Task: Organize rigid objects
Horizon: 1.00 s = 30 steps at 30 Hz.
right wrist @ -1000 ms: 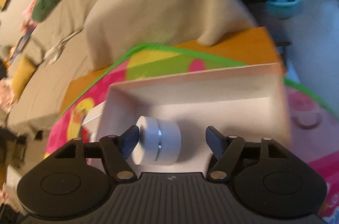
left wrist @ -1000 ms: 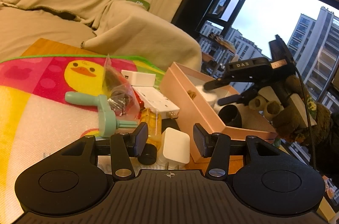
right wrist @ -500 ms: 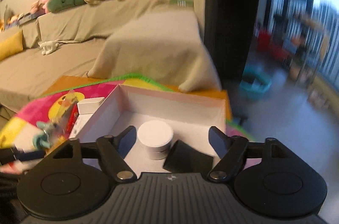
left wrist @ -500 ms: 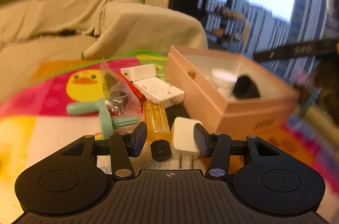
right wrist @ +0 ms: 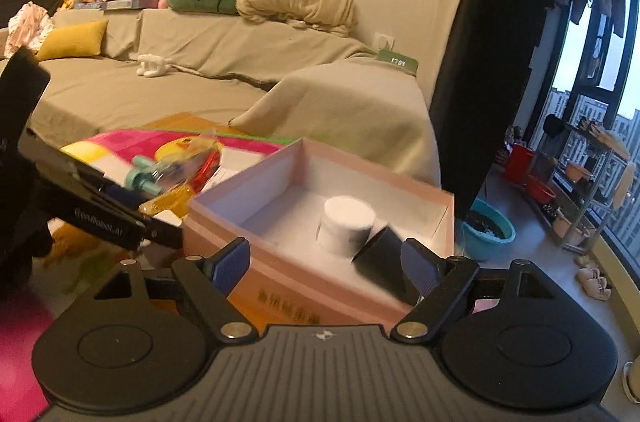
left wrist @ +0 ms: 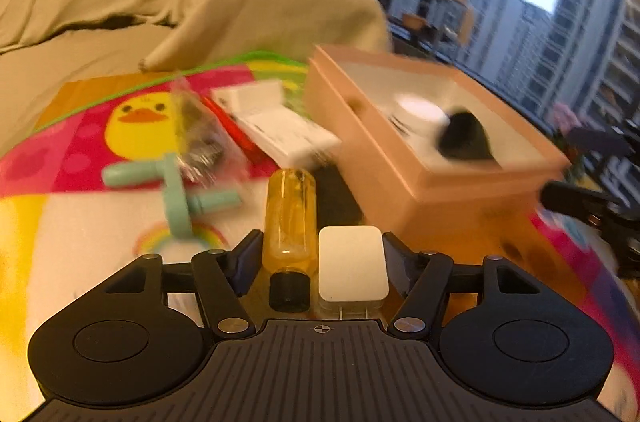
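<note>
A pink open box (left wrist: pixel 420 166) (right wrist: pixel 256 218) holds a white jar (right wrist: pixel 347 224) and a black cup (right wrist: pixel 382 272) lying on its side. My left gripper (left wrist: pixel 320 256) is open, low over the mat, with an amber bottle (left wrist: pixel 290 222) and a white charger (left wrist: pixel 352 268) lying between its fingers. My right gripper (right wrist: pixel 326 268) is open and empty, in front of and above the box's near wall.
A teal T-shaped tool (left wrist: pixel 176 198), a clear bag of small metal parts (left wrist: pixel 200 142) and white boxes (left wrist: pixel 280 130) lie on the colourful duck mat (left wrist: pixel 136 126). A covered sofa (right wrist: pixel 240 70) stands behind the table. The left gripper's body (right wrist: pixel 80 198) shows left in the right wrist view.
My right gripper has pulled up and back out of the box, leaving the white jar and black cup inside. My left gripper has moved forward around the amber bottle and charger.
</note>
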Each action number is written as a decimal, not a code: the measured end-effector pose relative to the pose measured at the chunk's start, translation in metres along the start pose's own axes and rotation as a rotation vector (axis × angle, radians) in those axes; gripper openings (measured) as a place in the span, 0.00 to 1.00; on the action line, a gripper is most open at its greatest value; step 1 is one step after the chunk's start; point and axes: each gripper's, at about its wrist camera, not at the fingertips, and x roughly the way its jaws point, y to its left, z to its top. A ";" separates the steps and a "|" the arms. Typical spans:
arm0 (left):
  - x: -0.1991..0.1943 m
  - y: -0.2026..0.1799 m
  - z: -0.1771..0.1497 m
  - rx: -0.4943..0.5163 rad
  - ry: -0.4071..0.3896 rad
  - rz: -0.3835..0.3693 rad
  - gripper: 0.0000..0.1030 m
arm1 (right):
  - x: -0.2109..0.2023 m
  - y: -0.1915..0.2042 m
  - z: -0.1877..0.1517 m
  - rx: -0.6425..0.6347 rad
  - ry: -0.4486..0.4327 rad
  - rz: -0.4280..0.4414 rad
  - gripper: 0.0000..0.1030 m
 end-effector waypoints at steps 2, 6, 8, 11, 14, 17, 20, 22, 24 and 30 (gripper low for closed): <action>-0.013 -0.012 -0.012 0.046 0.023 -0.044 0.66 | -0.005 0.003 -0.010 -0.011 0.007 0.007 0.81; -0.036 -0.016 -0.019 -0.017 0.079 -0.213 0.65 | -0.010 0.009 -0.023 -0.027 0.023 0.014 0.81; -0.049 -0.009 -0.008 -0.057 0.045 -0.234 0.65 | -0.010 0.011 -0.028 -0.002 0.037 0.031 0.81; -0.055 0.012 0.030 -0.106 -0.063 -0.167 0.65 | -0.008 0.014 -0.035 0.045 0.048 0.065 0.81; -0.022 0.037 0.082 -0.159 -0.109 -0.079 0.64 | -0.003 0.023 -0.040 0.069 0.045 0.083 0.81; 0.039 0.065 0.131 -0.232 -0.080 0.012 0.63 | -0.002 0.032 -0.041 0.042 0.039 0.077 0.81; 0.101 0.090 0.161 -0.288 -0.008 0.126 0.48 | -0.005 0.033 -0.043 0.047 0.024 0.057 0.81; 0.135 0.096 0.166 -0.302 0.087 0.138 0.32 | -0.004 0.031 -0.045 0.066 0.032 0.044 0.81; 0.151 0.095 0.159 -0.276 0.133 0.134 0.28 | -0.002 0.025 -0.046 0.095 0.036 0.046 0.81; 0.120 0.076 0.133 -0.191 0.193 0.007 0.23 | 0.006 0.019 -0.045 0.128 0.076 0.102 0.81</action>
